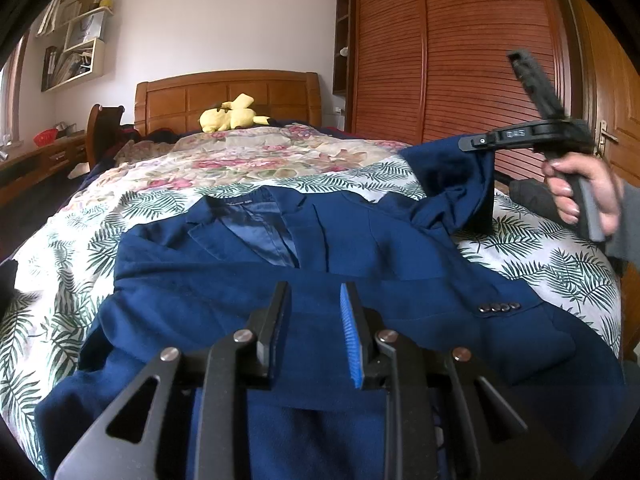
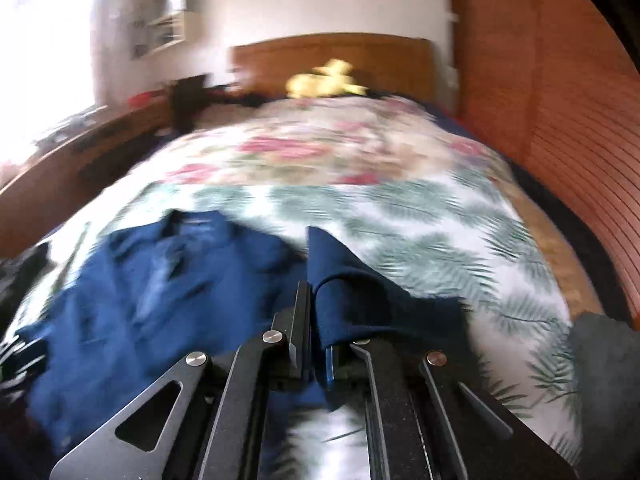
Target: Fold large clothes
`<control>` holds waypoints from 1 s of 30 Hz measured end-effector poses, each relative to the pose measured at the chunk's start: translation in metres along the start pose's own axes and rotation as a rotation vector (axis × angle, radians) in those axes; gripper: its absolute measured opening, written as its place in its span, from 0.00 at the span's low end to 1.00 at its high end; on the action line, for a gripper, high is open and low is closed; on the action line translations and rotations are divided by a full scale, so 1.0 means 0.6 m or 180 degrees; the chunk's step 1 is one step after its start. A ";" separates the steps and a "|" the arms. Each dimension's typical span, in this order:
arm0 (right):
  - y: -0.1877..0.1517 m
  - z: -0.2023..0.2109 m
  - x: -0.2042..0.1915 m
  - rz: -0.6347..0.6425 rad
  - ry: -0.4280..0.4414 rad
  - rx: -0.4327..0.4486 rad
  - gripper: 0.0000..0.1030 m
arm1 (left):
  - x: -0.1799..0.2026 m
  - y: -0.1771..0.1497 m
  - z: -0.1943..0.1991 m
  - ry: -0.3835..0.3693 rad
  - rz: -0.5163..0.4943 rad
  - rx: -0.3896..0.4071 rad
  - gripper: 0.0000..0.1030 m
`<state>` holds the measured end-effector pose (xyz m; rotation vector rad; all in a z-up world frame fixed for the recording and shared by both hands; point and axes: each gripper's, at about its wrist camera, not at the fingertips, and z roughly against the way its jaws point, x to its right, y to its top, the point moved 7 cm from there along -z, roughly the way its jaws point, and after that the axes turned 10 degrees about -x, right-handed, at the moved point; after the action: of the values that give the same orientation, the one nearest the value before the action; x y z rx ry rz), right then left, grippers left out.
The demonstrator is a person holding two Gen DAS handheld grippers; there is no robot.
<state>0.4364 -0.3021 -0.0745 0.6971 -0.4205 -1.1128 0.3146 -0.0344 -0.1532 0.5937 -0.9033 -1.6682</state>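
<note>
Left claw (image 1: 316, 328) spread over jacket (image 1: 248, 280) | right claw (image 2: 318, 332) raised, pinching sleeve (image 2: 340, 276)

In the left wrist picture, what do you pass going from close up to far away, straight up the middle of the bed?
Left gripper → blue jacket → leaf-print cover → flowery quilt → yellow plush toy → wooden headboard → white wall.

Bedroom interior: a bed (image 1: 280, 160) with floral and fern-print covers and a wooden headboard (image 1: 228, 96) stands against a pale wall (image 1: 200, 20). Louvred wooden wardrobe doors (image 1: 452, 48) flank its right; wall shelves (image 1: 76, 40) and a bright window (image 2: 44, 40) lie left.
</note>
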 end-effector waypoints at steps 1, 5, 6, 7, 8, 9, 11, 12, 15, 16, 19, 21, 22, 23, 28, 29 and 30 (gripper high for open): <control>-0.005 0.003 -0.024 0.0072 0.0043 -0.0017 0.02 | 0.000 0.000 0.000 0.0001 0.0002 -0.0003 0.22; -0.035 -0.006 -0.093 0.0217 0.0144 -0.0194 0.03 | 0.001 0.002 0.001 0.0006 -0.0008 0.0010 0.23; -0.045 -0.009 -0.105 0.0237 0.0142 -0.0240 0.03 | 0.001 0.002 0.001 0.0004 -0.0011 0.0013 0.23; -0.055 -0.013 -0.115 0.0263 0.0124 -0.0300 0.03 | 0.001 0.002 0.002 0.0003 -0.0012 0.0013 0.23; -0.064 -0.017 -0.121 0.0300 0.0079 -0.0355 0.03 | 0.001 0.002 0.002 0.0001 -0.0011 0.0012 0.23; -0.073 -0.020 -0.125 0.0334 0.0028 -0.0399 0.03 | 0.001 0.002 0.002 -0.0001 -0.0009 0.0013 0.23; -0.081 -0.020 -0.127 0.0380 -0.0046 -0.0450 0.03 | 0.000 0.003 0.003 -0.0007 -0.0003 0.0018 0.23; -0.085 -0.015 -0.128 0.0385 -0.0079 -0.0446 0.04 | 0.000 0.003 0.004 -0.0016 0.0000 0.0021 0.23; -0.085 0.004 -0.125 0.0375 -0.0096 -0.0394 0.15 | 0.000 0.003 0.005 -0.0023 0.0000 0.0025 0.23; -0.084 0.012 -0.124 0.0383 -0.0109 -0.0369 0.21 | 0.000 0.002 0.006 -0.0024 -0.0003 0.0024 0.23; -0.080 0.029 -0.114 0.0324 -0.0071 -0.0322 0.51 | 0.001 0.002 0.007 -0.0017 -0.0013 0.0029 0.23; -0.080 0.034 -0.106 0.0283 -0.0122 -0.0313 0.52 | 0.002 0.004 0.007 0.0004 -0.0029 0.0038 0.23; -0.079 0.037 -0.101 0.0261 -0.0137 -0.0292 0.52 | 0.003 0.004 0.009 0.0013 -0.0042 0.0042 0.23; -0.078 0.040 -0.094 0.0227 -0.0145 -0.0277 0.52 | 0.005 0.004 0.010 0.0019 -0.0057 0.0046 0.23; -0.070 0.047 -0.063 0.0068 -0.0221 -0.0211 0.52 | 0.013 0.004 0.020 0.0044 -0.0119 0.0061 0.23; -0.070 0.048 -0.060 0.0052 -0.0206 -0.0213 0.52 | 0.014 0.004 0.022 0.0040 -0.0123 0.0065 0.23; -0.070 0.049 -0.059 0.0046 -0.0183 -0.0212 0.52 | 0.015 0.004 0.024 0.0034 -0.0127 0.0072 0.23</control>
<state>0.3756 -0.2893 -0.0815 0.6040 -0.4348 -1.1302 0.3023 -0.0392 -0.1422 0.6391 -0.9091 -1.6908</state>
